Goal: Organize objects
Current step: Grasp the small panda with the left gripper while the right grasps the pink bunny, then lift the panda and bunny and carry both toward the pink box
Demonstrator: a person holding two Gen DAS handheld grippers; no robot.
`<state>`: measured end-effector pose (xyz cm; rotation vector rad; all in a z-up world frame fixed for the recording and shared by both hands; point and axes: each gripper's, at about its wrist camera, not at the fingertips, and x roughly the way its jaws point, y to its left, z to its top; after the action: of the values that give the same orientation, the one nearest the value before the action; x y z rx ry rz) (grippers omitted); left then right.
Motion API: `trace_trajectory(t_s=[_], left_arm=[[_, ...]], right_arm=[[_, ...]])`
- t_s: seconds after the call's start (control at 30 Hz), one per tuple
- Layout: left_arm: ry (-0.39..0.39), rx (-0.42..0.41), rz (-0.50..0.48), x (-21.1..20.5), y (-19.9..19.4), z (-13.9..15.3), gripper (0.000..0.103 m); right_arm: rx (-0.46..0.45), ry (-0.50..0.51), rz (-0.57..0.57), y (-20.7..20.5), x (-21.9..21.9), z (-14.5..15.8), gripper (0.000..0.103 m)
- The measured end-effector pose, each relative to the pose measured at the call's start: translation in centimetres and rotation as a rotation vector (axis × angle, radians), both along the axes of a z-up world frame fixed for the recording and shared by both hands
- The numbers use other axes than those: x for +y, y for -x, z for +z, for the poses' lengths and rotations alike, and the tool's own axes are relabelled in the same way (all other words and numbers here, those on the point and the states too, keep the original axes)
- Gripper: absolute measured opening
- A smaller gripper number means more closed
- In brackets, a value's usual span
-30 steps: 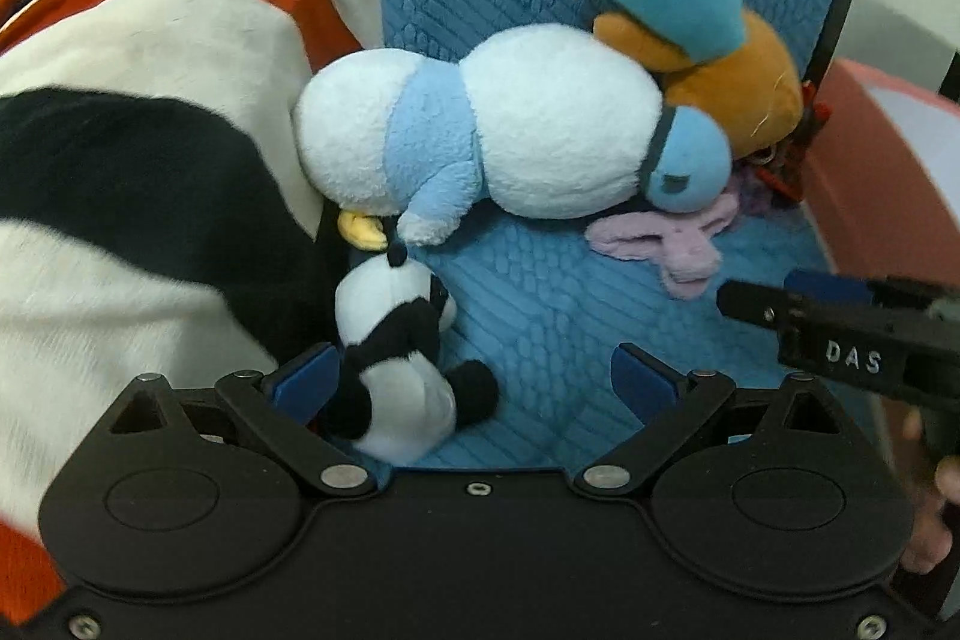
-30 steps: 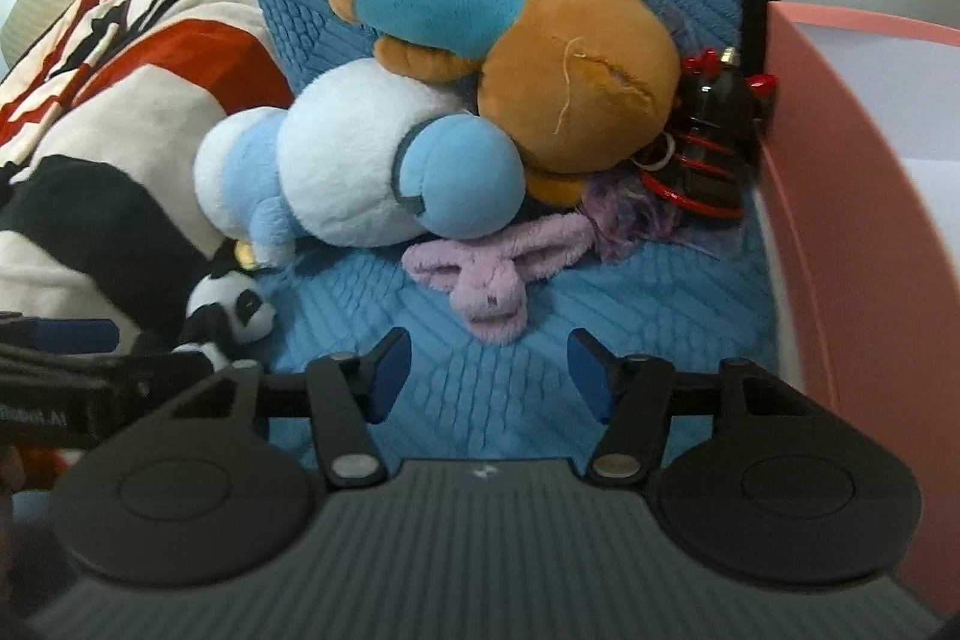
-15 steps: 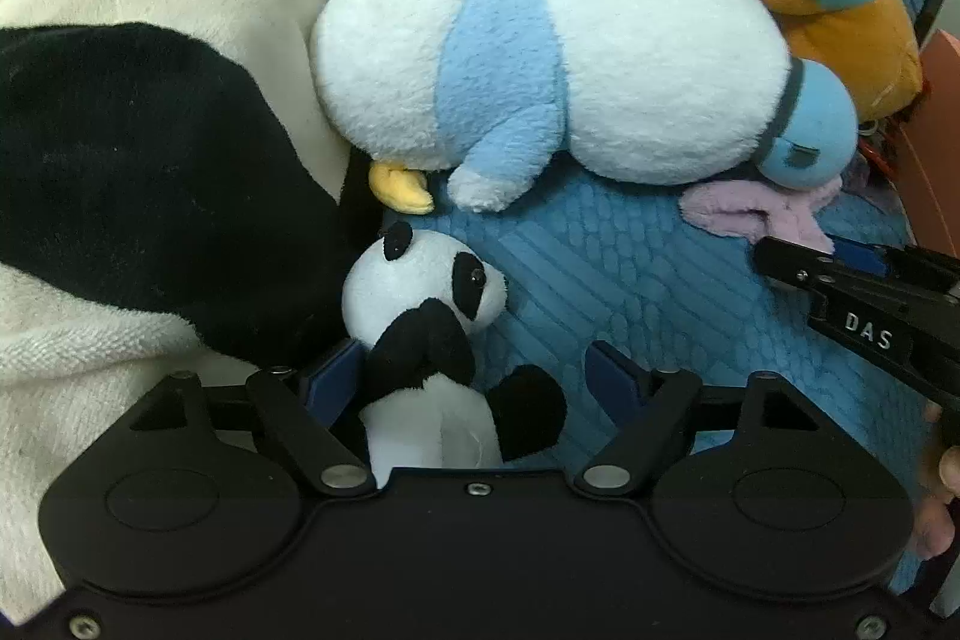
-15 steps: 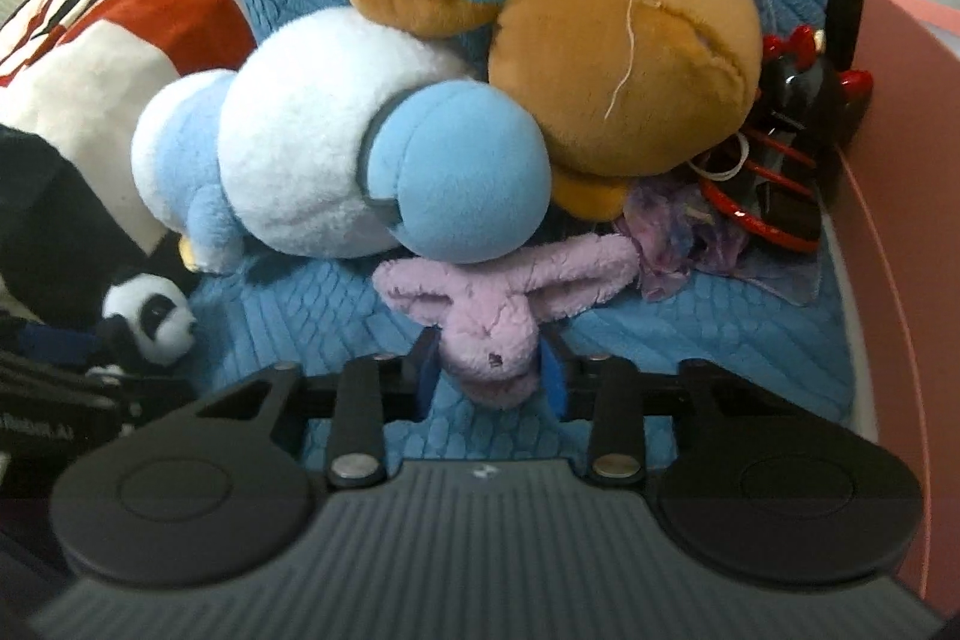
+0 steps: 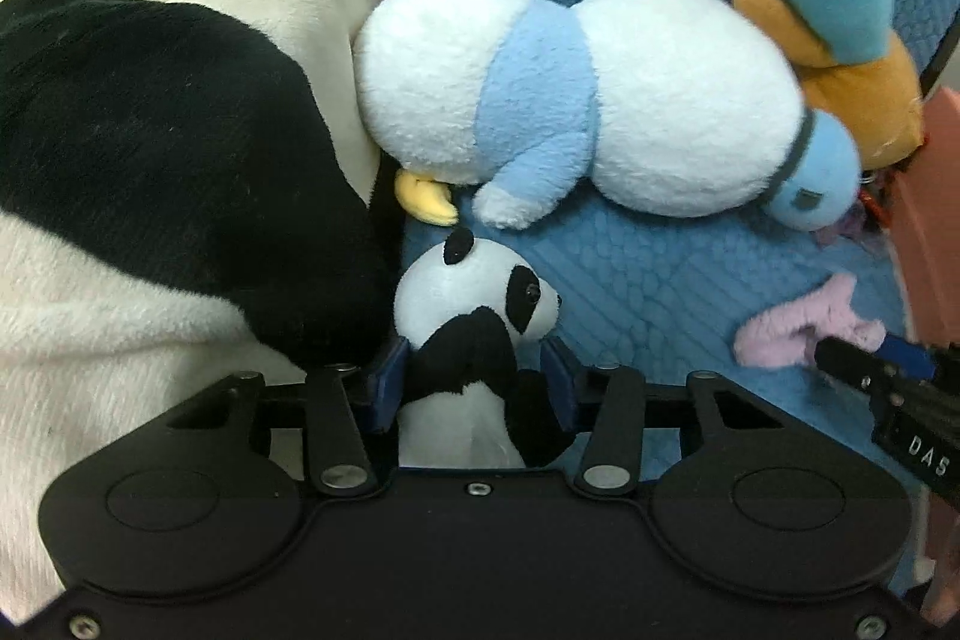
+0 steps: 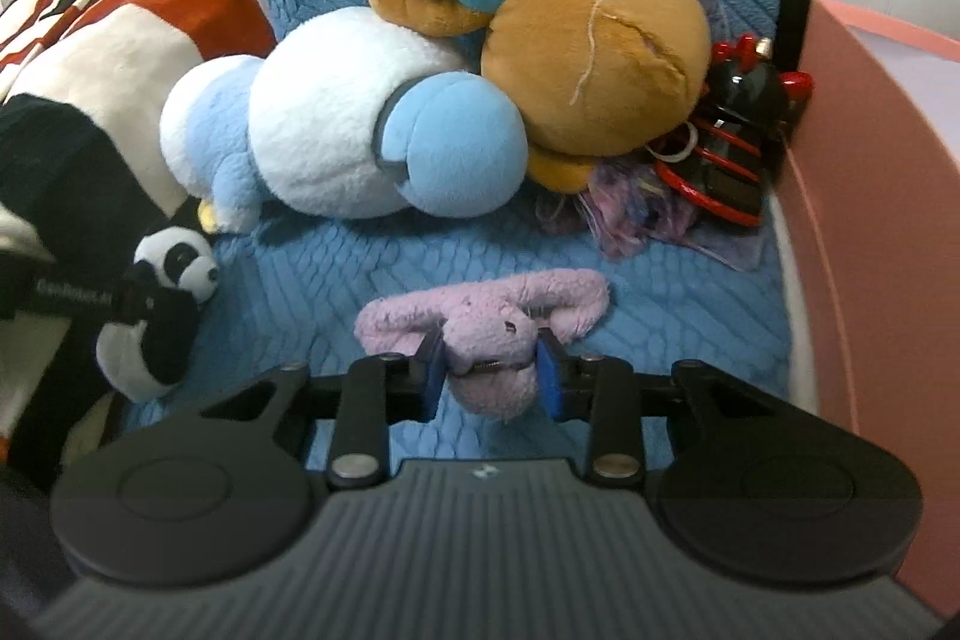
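Observation:
A small panda plush [image 5: 474, 304] sits on the blue cushion [image 5: 660, 292] against a striped blanket. My left gripper [image 5: 477, 370] is closing and its blue pads press on the panda's body from both sides. A pink long-eared plush [image 6: 492, 328] lies on the cushion in front of the bigger toys. My right gripper [image 6: 489, 370] is closing too, with its pads squeezing the plush's head. The right wrist view also shows the panda [image 6: 174, 268] at the left, and the left wrist view shows the pink plush [image 5: 798, 328] at the right.
A white-and-blue plush [image 6: 336, 142] and a brown plush in a blue shirt [image 6: 588, 70] lie piled at the cushion's back. A red-and-black toy [image 6: 732, 148] and a purple scrap sit beside a pink box wall [image 6: 870, 220]. The fleece blanket [image 5: 150, 130] crowds the left.
My left gripper came forward over the panda and its jaws closed onto it. My right gripper closed on the pink plush and drew it away from the bigger toys.

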<state>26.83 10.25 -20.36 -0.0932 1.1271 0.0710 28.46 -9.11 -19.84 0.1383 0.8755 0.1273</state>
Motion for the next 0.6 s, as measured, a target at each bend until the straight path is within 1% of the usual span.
trace_trajectory(t_s=[0.13, 0.23, 0.33, 0.47, 0.53, 0.6], left_arm=[[0.087, 0.008, -0.009, -0.5, 1.4, 1.2, 0.045], [0.147, 0.01, -0.032, -1.7, 2.8, 2.0, 0.045], [0.159, 0.021, -0.056, -3.3, 4.0, 1.9, 0.045], [0.187, 0.038, -0.086, -5.2, 5.1, 1.3, 0.047], [0.18, 0.05, -0.09, -5.9, 5.3, 0.8, 0.049], [0.17, 0.062, -0.091, -6.4, 5.3, 0.5, 0.058]], right_arm=[[-0.002, 0.006, -0.013, 1.7, -0.2, 1.0, 0.034], [0.001, 0.018, -0.019, 3.3, -0.5, 1.6, 0.034], [0.002, 0.052, -0.012, 5.2, -0.4, 2.0, 0.034], [0.044, 0.073, -0.017, 7.4, -0.8, 1.6, 0.034], [0.068, 0.083, -0.014, 8.5, -1.0, 1.1, 0.034], [0.089, 0.088, -0.022, 9.3, -1.3, 0.7, 0.034]])
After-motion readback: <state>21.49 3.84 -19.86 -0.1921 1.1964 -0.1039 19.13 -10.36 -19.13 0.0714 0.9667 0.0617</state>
